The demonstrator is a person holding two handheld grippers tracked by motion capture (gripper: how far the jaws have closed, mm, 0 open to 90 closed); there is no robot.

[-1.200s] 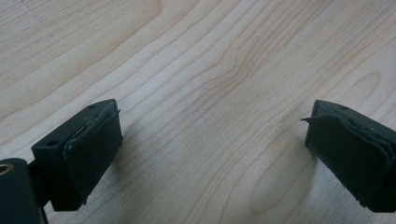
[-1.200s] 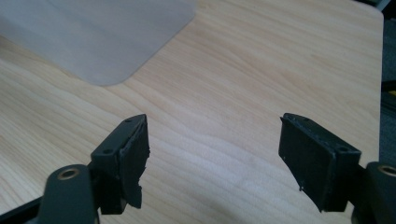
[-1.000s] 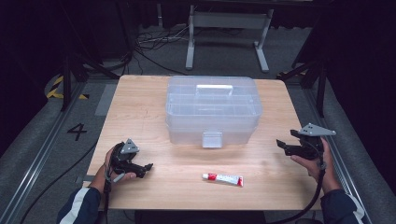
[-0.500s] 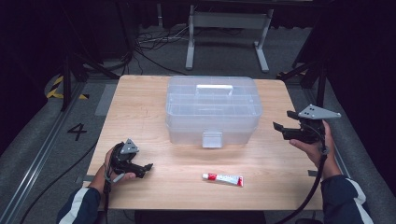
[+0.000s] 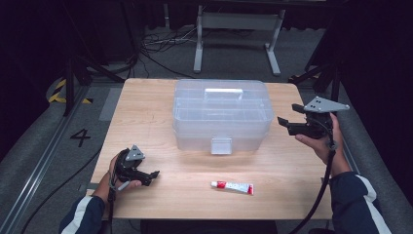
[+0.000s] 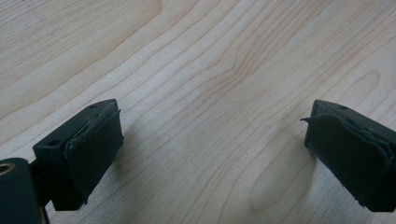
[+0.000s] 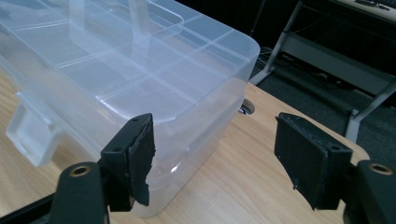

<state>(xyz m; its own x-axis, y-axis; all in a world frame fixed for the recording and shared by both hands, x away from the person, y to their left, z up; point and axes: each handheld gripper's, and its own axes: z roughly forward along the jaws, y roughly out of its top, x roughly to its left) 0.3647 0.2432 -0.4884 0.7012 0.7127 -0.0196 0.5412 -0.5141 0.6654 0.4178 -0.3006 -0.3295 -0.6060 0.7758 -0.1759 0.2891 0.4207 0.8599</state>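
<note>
On a pale, grained wooden table [image 5: 146,112], the left gripper [image 5: 152,176] rests near the front-left corner, its black padded jaws spread wide over bare wood with nothing between them. At centre stands a translucent, round-cornered plastic storage box [image 5: 221,117] with a front latch; a small white-and-red tube [image 5: 232,186] lies before it. At right, the raised right gripper [image 5: 283,124], jaws released and empty, points at the box's end
</note>
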